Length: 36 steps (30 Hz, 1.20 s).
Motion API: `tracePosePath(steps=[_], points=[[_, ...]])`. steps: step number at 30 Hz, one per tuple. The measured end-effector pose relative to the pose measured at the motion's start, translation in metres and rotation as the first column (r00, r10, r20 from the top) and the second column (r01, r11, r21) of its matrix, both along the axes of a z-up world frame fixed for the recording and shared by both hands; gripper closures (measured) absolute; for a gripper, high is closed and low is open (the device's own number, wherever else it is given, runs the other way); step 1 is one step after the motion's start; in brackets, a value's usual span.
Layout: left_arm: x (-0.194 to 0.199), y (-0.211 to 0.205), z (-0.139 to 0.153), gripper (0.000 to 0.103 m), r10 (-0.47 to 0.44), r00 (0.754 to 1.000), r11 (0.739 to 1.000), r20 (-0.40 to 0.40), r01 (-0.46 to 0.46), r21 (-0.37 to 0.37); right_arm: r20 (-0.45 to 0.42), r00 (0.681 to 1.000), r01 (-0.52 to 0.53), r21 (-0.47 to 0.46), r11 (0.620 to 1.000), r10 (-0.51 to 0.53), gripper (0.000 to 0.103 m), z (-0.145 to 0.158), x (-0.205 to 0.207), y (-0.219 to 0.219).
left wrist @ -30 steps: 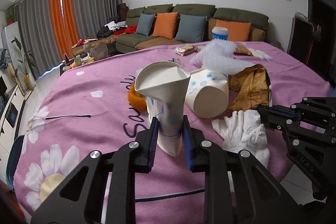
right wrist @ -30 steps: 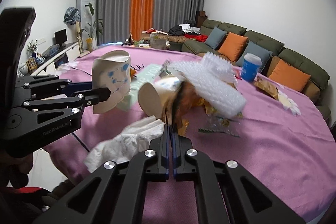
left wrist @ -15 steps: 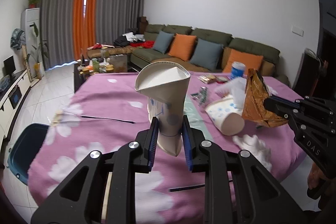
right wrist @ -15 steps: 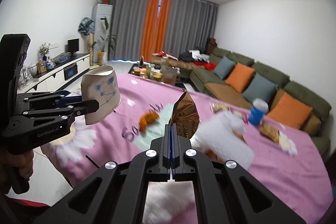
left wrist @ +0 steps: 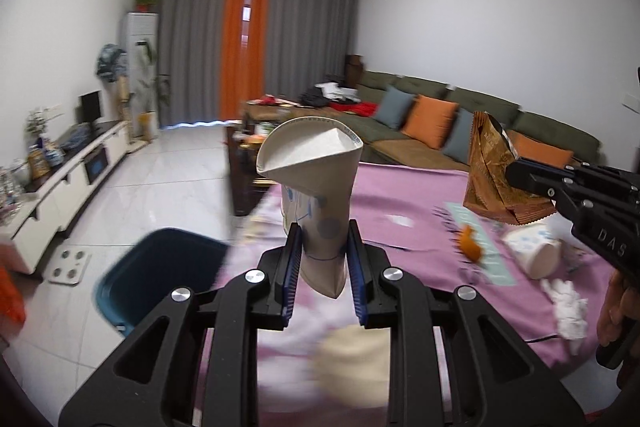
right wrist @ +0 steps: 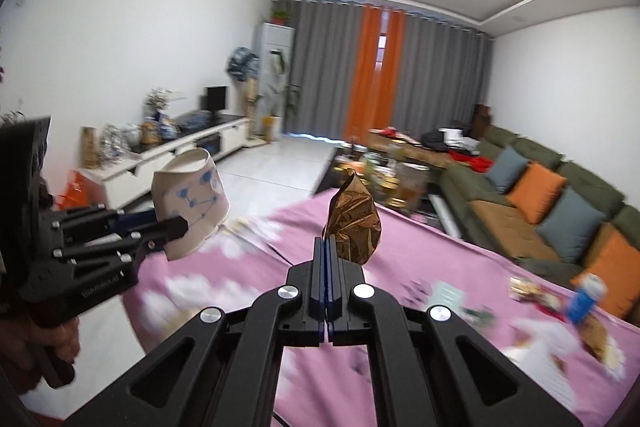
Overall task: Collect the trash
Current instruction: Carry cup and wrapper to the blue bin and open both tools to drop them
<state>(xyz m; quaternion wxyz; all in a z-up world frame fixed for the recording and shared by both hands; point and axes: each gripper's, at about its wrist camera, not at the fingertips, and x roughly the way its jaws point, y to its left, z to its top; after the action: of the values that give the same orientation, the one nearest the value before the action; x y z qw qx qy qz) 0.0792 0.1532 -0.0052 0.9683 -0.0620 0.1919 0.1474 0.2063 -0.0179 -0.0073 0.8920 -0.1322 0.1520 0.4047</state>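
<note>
My left gripper (left wrist: 322,247) is shut on a crushed white paper cup (left wrist: 312,183) with blue dots and holds it in the air above the table's left edge; the cup also shows in the right wrist view (right wrist: 192,199). My right gripper (right wrist: 329,251) is shut on a crinkled brown foil snack bag (right wrist: 354,223), lifted above the purple tablecloth (right wrist: 400,307); the bag also shows in the left wrist view (left wrist: 494,175). A dark blue bin (left wrist: 160,275) stands on the floor left of the table, below and left of the cup.
On the table lie another paper cup (left wrist: 536,251), a white crumpled tissue (left wrist: 568,307), an orange peel (left wrist: 470,247) and a blue cup (right wrist: 584,297). A green sofa (left wrist: 440,131) stands behind, a low TV cabinet (left wrist: 72,171) at the left, a white scale (left wrist: 68,267) on the floor.
Both grippers have swung left and up with their loads. The view has turned from the table toward the floor, and the blue bin has come closer into the left wrist view.
</note>
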Motion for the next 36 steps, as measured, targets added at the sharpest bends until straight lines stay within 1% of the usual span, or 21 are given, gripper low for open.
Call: tracePosePath(steps=[2,6,10,11,15,17,19,22,25,27,28,30,32,34,36], points=[[-0.007,0.018,0.001,0.08,0.046,0.999,0.999,0.003,-0.046,0.006,-0.021,0.999,-0.042,0.013,0.999,0.042,0.103,0.002,0.0,0.021],[-0.022,0.06,0.002,0.08,0.152,0.988,0.988,0.002,-0.152,0.012,-0.086,0.986,-0.135,0.051,0.989,0.139,0.103,0.007,0.005,0.065],[-0.034,0.096,-0.003,0.08,0.234,0.972,0.972,-0.018,-0.233,0.025,-0.159,0.96,-0.223,0.074,0.972,0.233,0.103,0.007,0.008,0.11],[-0.037,0.101,-0.004,0.08,0.247,0.969,0.969,-0.025,-0.247,0.025,-0.17,0.954,-0.239,0.072,0.968,0.248,0.103,0.006,0.008,0.119],[-0.045,0.13,-0.015,0.08,0.279,0.959,0.96,-0.054,-0.279,0.015,-0.265,0.913,-0.299,0.082,0.951,0.31,0.103,-0.004,0.017,0.162],[-0.047,0.146,-0.021,0.081,0.291,0.954,0.956,-0.071,-0.293,-0.015,-0.304,0.897,-0.313,0.082,0.946,0.322,0.103,-0.01,0.018,0.179],[-0.044,0.158,-0.027,0.081,0.3,0.95,0.953,-0.084,-0.303,-0.03,-0.339,0.88,-0.325,0.078,0.942,0.332,0.103,-0.016,0.017,0.195],[-0.038,0.172,-0.038,0.08,0.298,0.948,0.95,-0.11,-0.306,-0.066,-0.376,0.865,-0.334,0.061,0.941,0.331,0.103,-0.025,0.018,0.214],[-0.027,0.183,-0.051,0.08,0.293,0.946,0.946,-0.136,-0.308,-0.1,-0.404,0.858,-0.337,0.024,0.941,0.317,0.103,-0.041,0.018,0.236],[-0.02,0.19,-0.059,0.08,0.289,0.945,0.945,-0.15,-0.307,-0.116,-0.438,0.845,-0.34,0.001,0.941,0.306,0.103,-0.054,0.02,0.249],[-0.015,0.192,-0.065,0.08,0.288,0.944,0.944,-0.159,-0.308,-0.122,-0.461,0.836,-0.344,-0.013,0.939,0.299,0.103,-0.06,0.021,0.254],[0.0,0.198,-0.076,0.08,0.265,0.947,0.942,-0.183,-0.295,-0.162,-0.481,0.831,-0.338,-0.037,0.94,0.28,0.103,-0.069,0.022,0.26],[0.013,0.202,-0.084,0.08,0.264,0.944,0.938,-0.2,-0.3,-0.176,-0.52,0.812,-0.342,-0.059,0.938,0.264,0.103,-0.08,0.025,0.266],[0.025,0.209,-0.097,0.08,0.26,0.94,0.932,-0.22,-0.304,-0.199,-0.531,0.811,-0.337,-0.081,0.938,0.245,0.103,-0.086,0.027,0.27],[0.034,0.215,-0.105,0.08,0.25,0.938,0.93,-0.239,-0.301,-0.212,-0.558,0.797,-0.341,-0.097,0.935,0.233,0.102,-0.093,0.028,0.274]])
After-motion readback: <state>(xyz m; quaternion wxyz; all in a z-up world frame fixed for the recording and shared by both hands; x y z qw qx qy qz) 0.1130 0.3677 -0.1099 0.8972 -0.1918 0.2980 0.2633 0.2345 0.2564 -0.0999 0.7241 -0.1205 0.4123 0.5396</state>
